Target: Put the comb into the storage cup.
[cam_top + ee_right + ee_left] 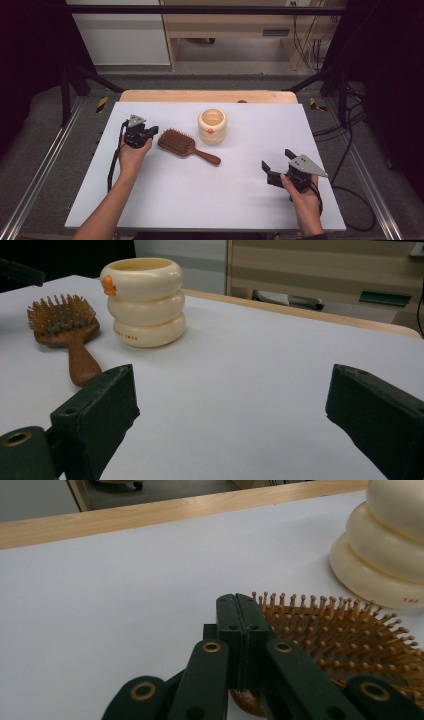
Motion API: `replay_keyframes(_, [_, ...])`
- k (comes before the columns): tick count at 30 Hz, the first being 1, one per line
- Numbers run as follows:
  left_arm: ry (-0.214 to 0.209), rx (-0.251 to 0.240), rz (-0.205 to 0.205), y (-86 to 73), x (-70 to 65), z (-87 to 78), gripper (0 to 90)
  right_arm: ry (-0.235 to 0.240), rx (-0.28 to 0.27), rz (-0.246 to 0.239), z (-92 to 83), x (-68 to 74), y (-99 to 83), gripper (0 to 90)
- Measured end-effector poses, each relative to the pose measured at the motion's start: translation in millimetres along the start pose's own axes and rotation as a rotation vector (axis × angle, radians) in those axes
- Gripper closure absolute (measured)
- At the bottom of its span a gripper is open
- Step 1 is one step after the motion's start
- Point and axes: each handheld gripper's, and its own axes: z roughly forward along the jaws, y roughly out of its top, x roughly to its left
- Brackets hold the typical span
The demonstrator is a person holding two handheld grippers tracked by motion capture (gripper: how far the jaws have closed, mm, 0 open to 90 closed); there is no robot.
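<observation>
The left gripper (153, 132) sat just left of the wooden hairbrush (186, 146), its jaws pressed flat together with nothing between them and their tips at the near edge of the brush's bristled head, as the left gripper view (239, 600) made plain. The hairbrush lay bristles up on the white table (200, 195), its handle angled away to the right of its head. Just right of the brush head and a little farther back stood a cream ringed cup (212, 126) with an orange mark on its side. Well right of the hairbrush and nearer the person, the right gripper (277, 164) rested low over the table with its jaws spread wide and empty.
</observation>
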Motion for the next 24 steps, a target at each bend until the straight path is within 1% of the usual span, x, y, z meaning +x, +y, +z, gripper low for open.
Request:
replay_keyframes(1, [-0.003,0.002,-0.004,0.2,0.2,1.7,90.0,0.0,0.0,0.0,0.0,0.1,0.0,6.6])
replay_keyframes(4, [0.004,0.011,0.004,0.5,0.9,5.7,90.0,0.002,0.002,0.0,0.1,0.4,-0.2,6.6])
replay_keyframes(7, [0.004,0.014,-0.001,1.4,0.5,9.0,90.0,0.003,0.003,-0.004,0.5,0.4,-0.4,6.6])
replay_keyframes(9, [0.005,0.023,0.011,1.9,-0.7,11.5,90.0,0.003,0.004,-0.005,0.6,0.5,-0.5,6.6])
replay_keyframes(15, [0.012,0.047,0.028,1.0,-4.1,18.8,90.0,0.003,0.005,-0.005,0.4,1.0,-0.7,6.6])
replay_keyframes(19, [0.027,0.07,0.047,-1.3,-6.1,24.7,90.0,0.005,0.007,-0.002,0.3,1.6,-1.1,6.7])
replay_keyframes(22, [0.027,0.081,0.054,-3.1,-7.9,28.3,90.0,0.007,0.01,-0.006,0.7,1.6,-1.7,6.7])
replay_keyframes(24, [0.008,0.08,0.045,-3.2,-8.5,29.4,90.0,0.009,0.009,-0.005,0.8,1.7,-1.7,6.7])
